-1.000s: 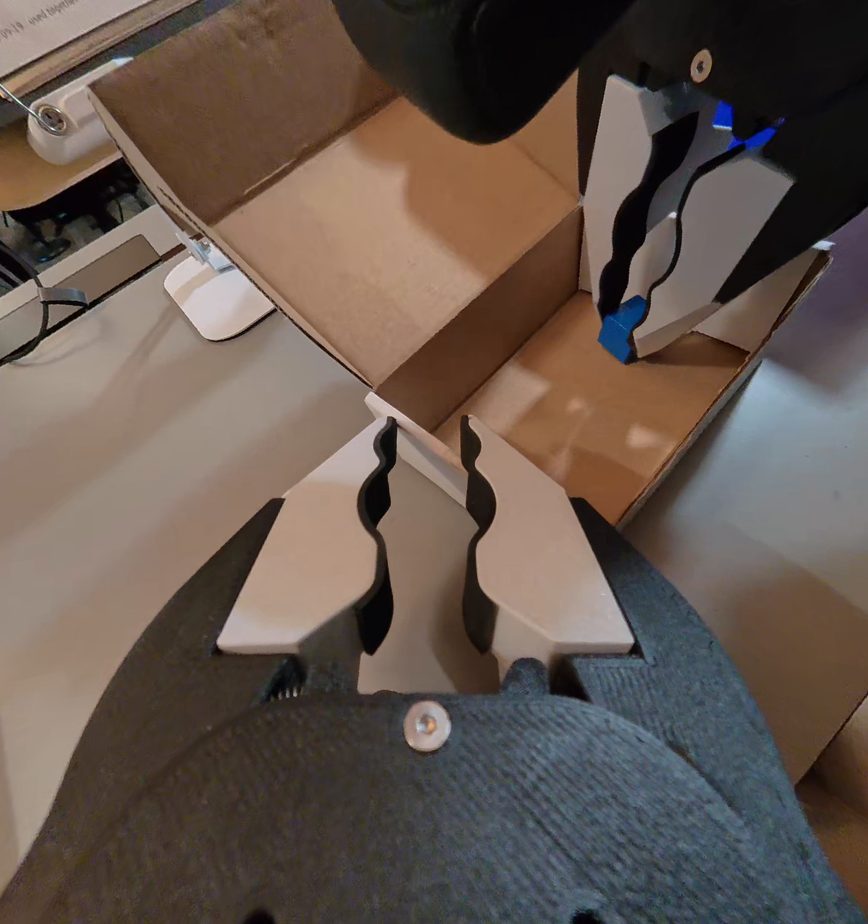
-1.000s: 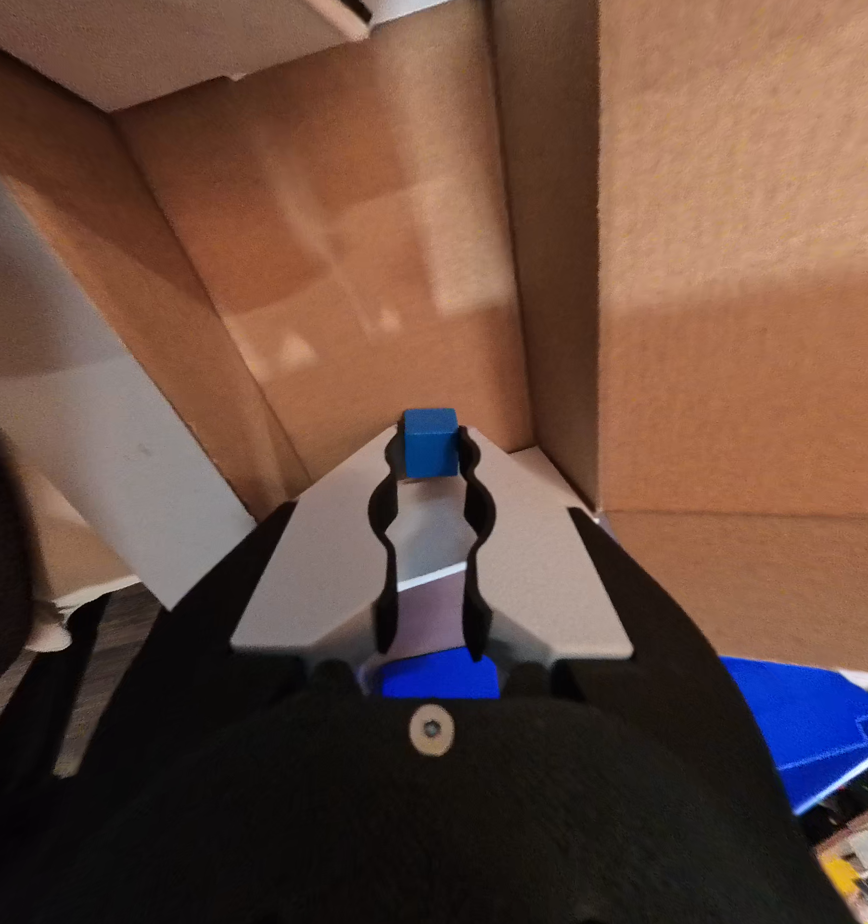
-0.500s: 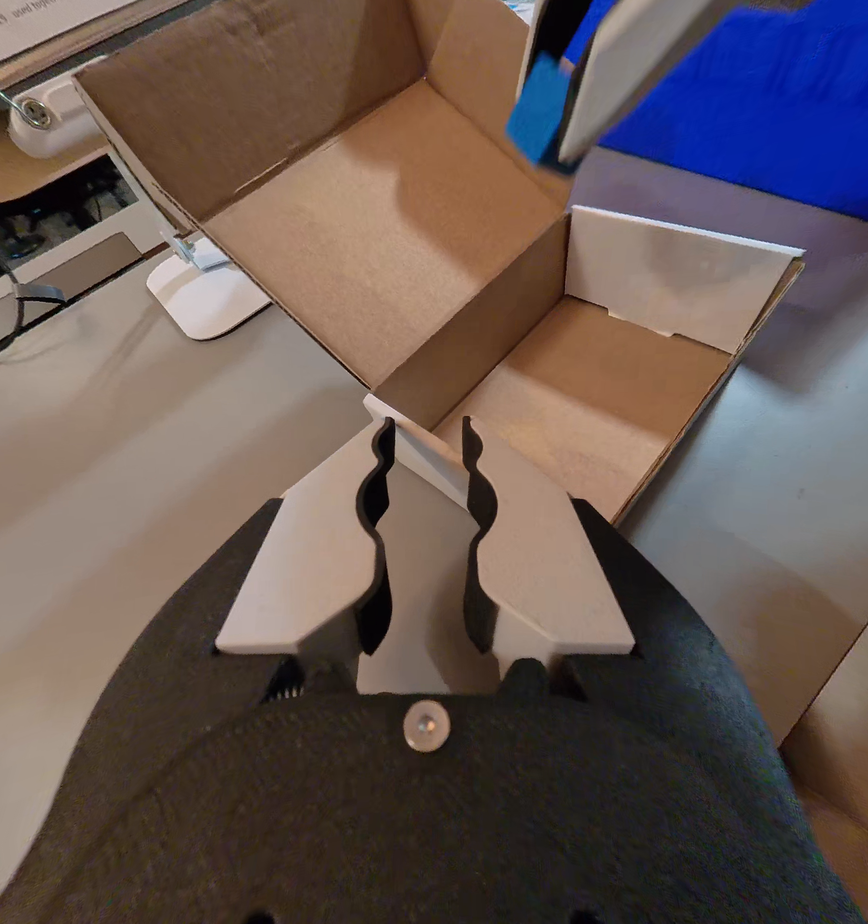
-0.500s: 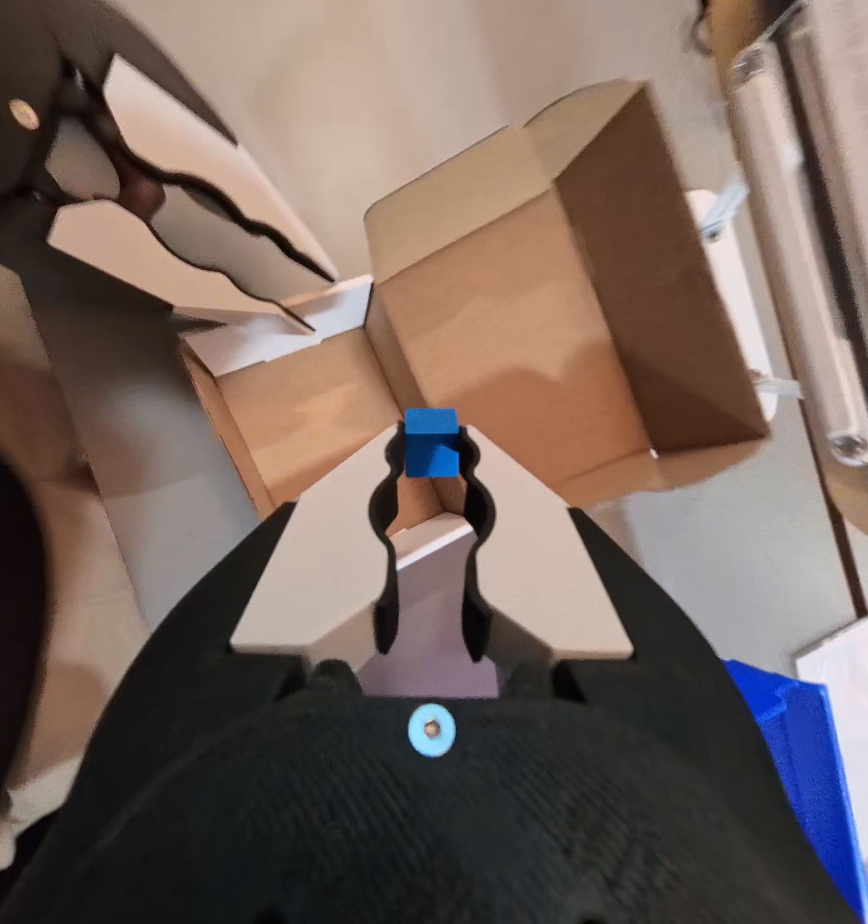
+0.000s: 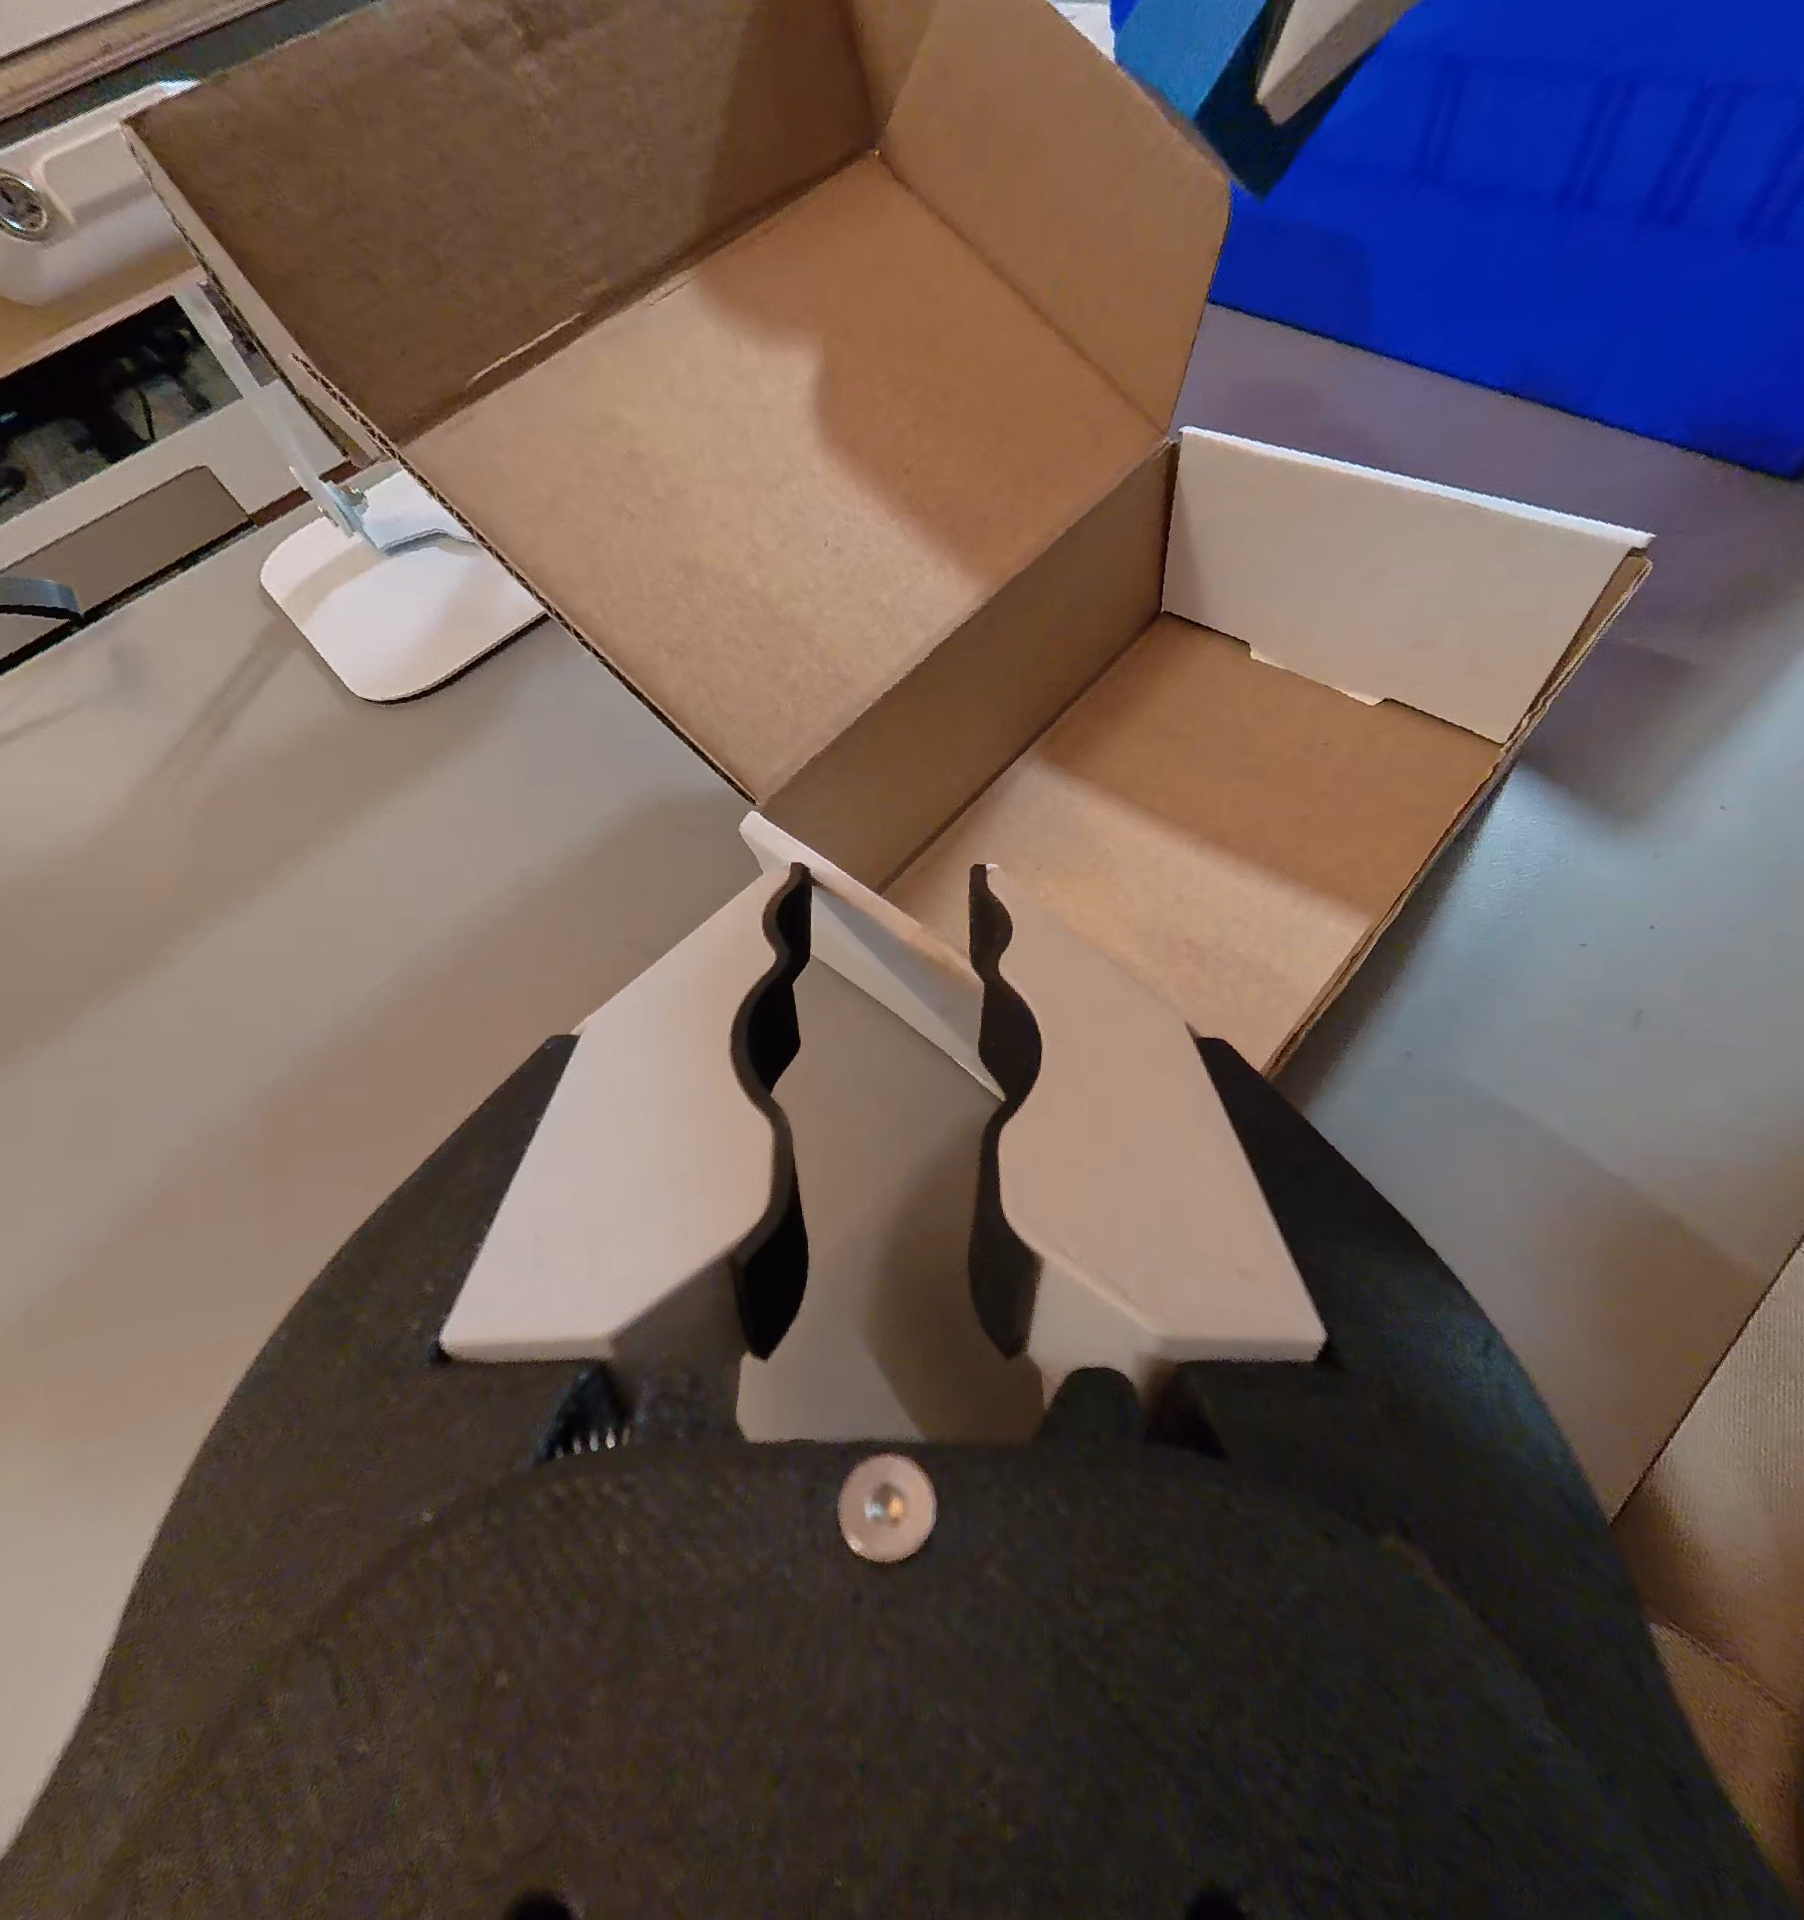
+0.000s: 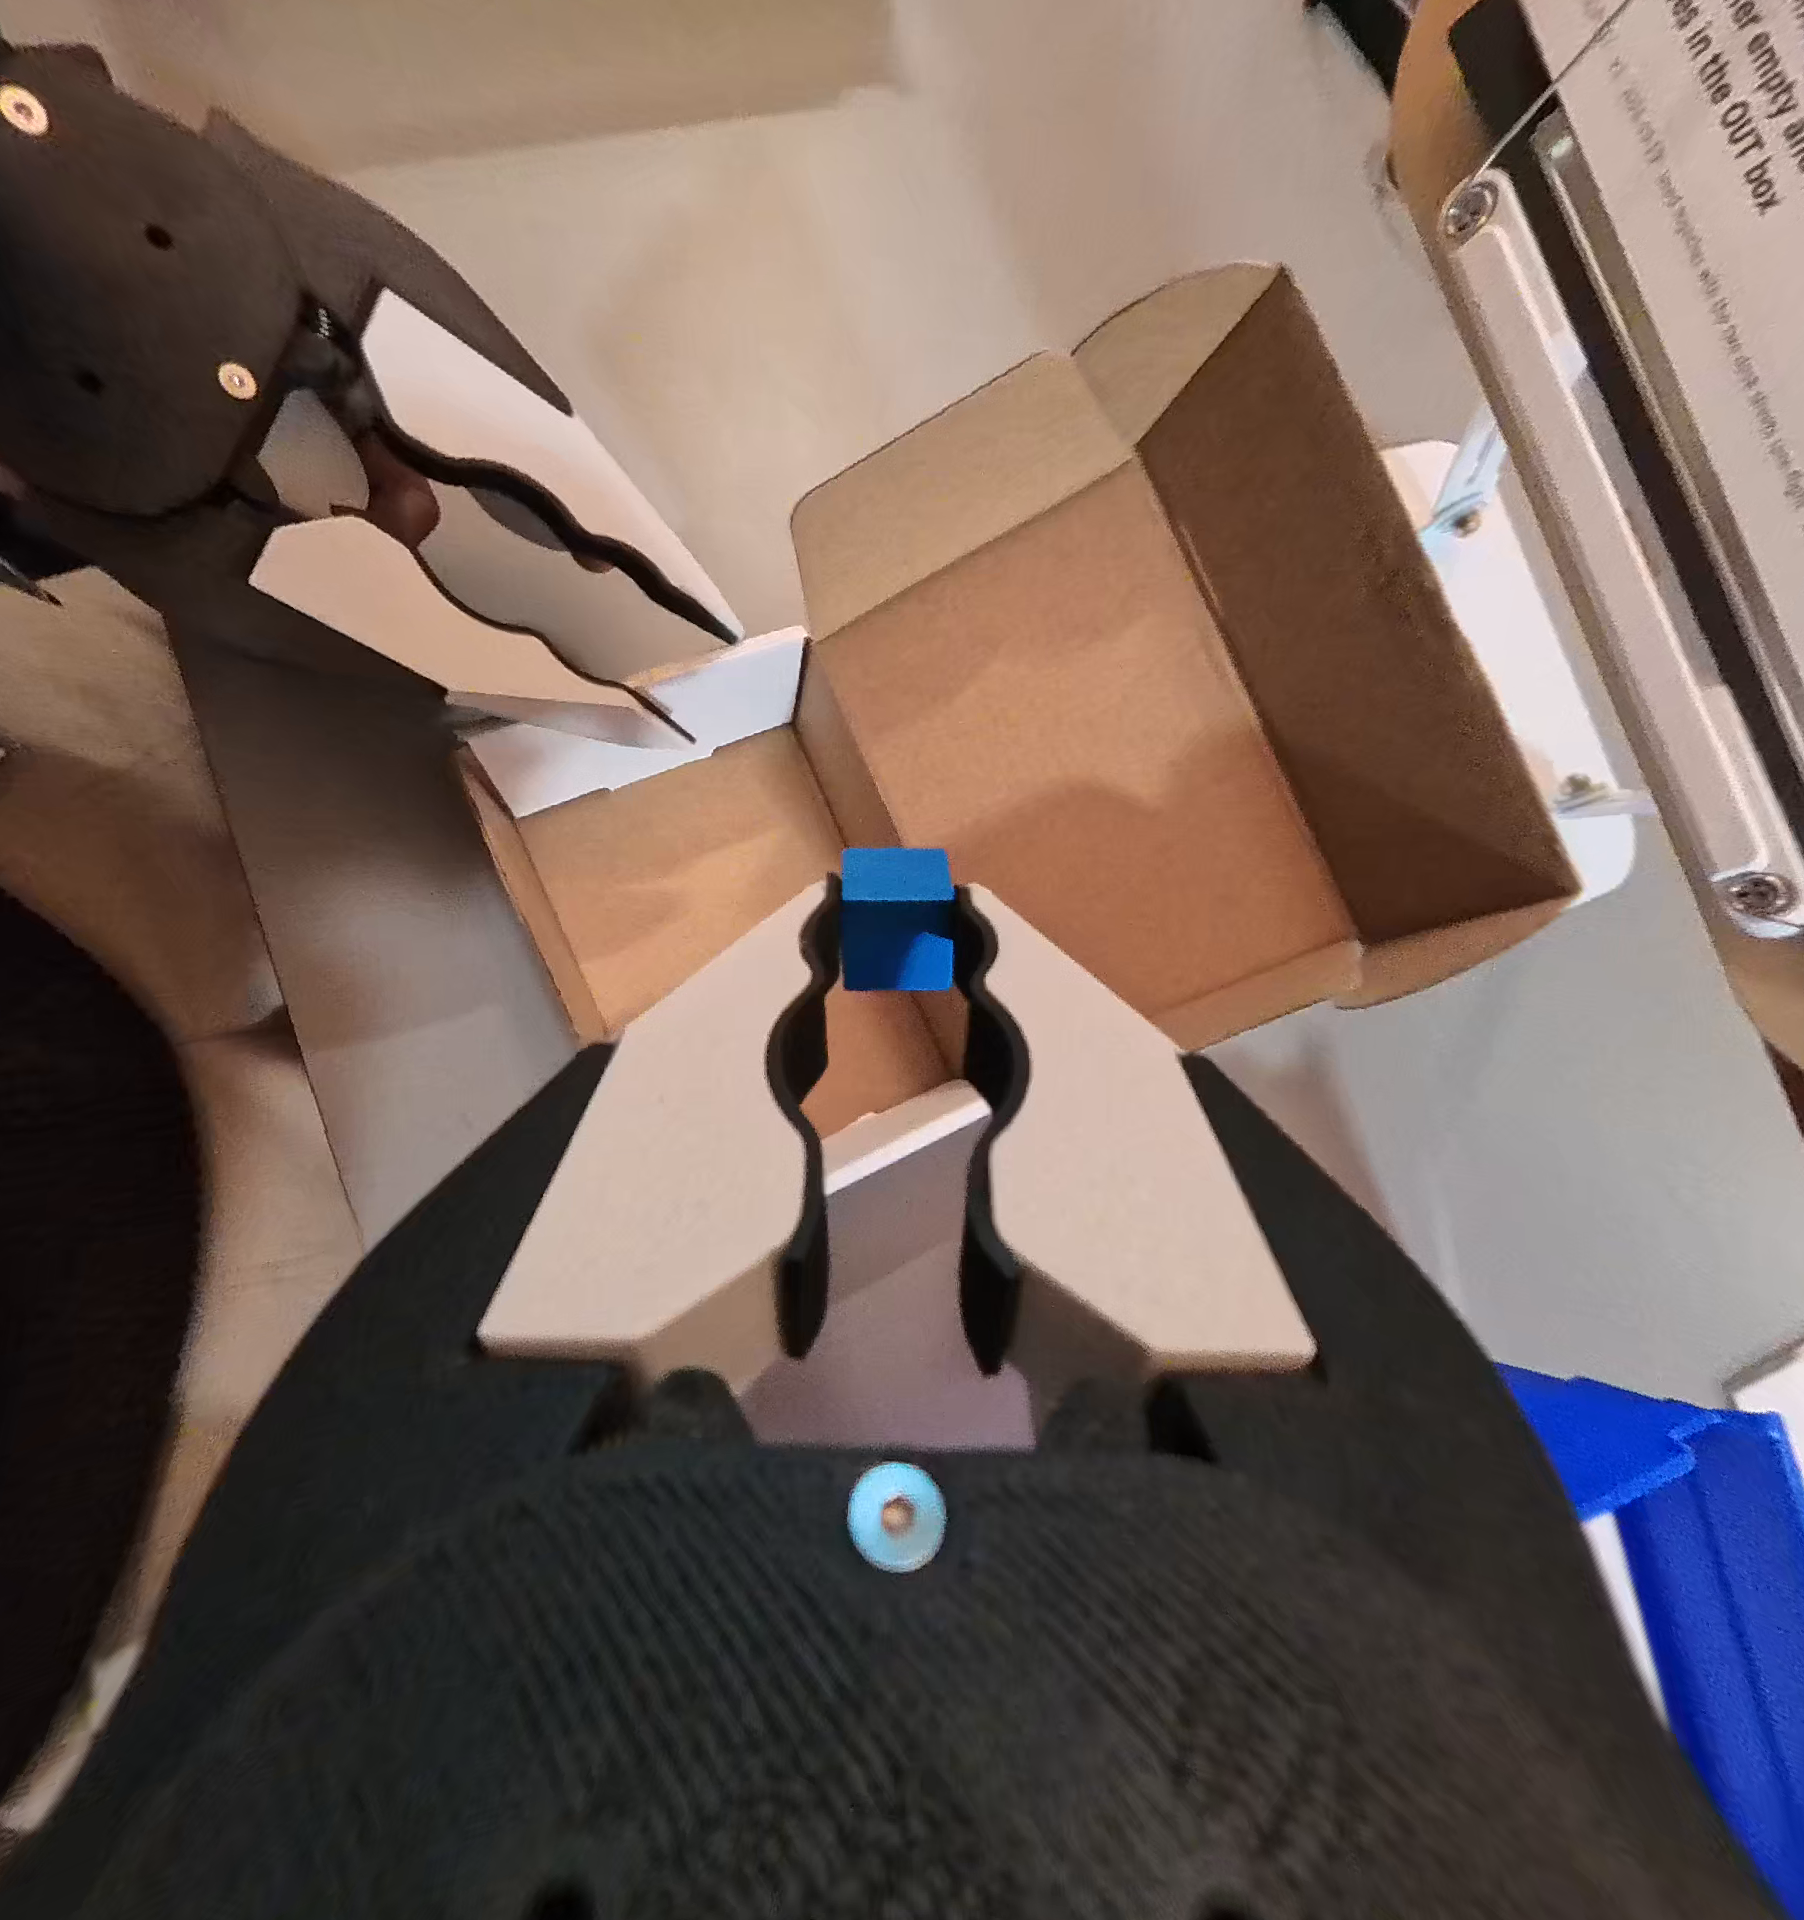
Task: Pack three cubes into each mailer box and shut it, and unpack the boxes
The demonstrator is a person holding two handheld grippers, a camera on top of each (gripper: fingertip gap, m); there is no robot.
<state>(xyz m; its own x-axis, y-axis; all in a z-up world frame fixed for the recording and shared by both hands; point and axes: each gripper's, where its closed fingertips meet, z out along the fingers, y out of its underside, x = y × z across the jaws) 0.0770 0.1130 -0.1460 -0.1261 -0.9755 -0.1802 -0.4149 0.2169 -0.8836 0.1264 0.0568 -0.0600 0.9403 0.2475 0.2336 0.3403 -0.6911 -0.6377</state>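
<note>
- Your right gripper [image 6: 896,914] is clamped on a blue cube [image 6: 896,920], held at the fingertips above the open box [image 6: 1085,727]. The box floor looks bare in both views, so I judge this to be either the first cube going in or the last one coming out; the frames alone do not settle which.
- Your left gripper [image 5: 890,883] has its jaws apart and holds nothing. Its tips straddle the white near flap [image 5: 877,935] at the box corner, apparently steadying it.
- If you are packing, lower the cube straight down onto the floor, clear of the walls, and open only once it rests there. Leave space for two more.
- If you are unpacking, carry it to the blue bin [image 5: 1552,229], just beyond the box on the right.
- Mind the edges: the lid [image 5: 721,436] stands tilted back on the far side, with a side flap [image 5: 1043,208] raised beside it. The white far flap [image 5: 1376,561] stands up on the bin side.
- A white stand [image 5: 399,613] sits just behind the lid, so do not push the lid farther back.
- Open table [image 5: 150,935] lies to your left of the box, and more on the near right.
</note>
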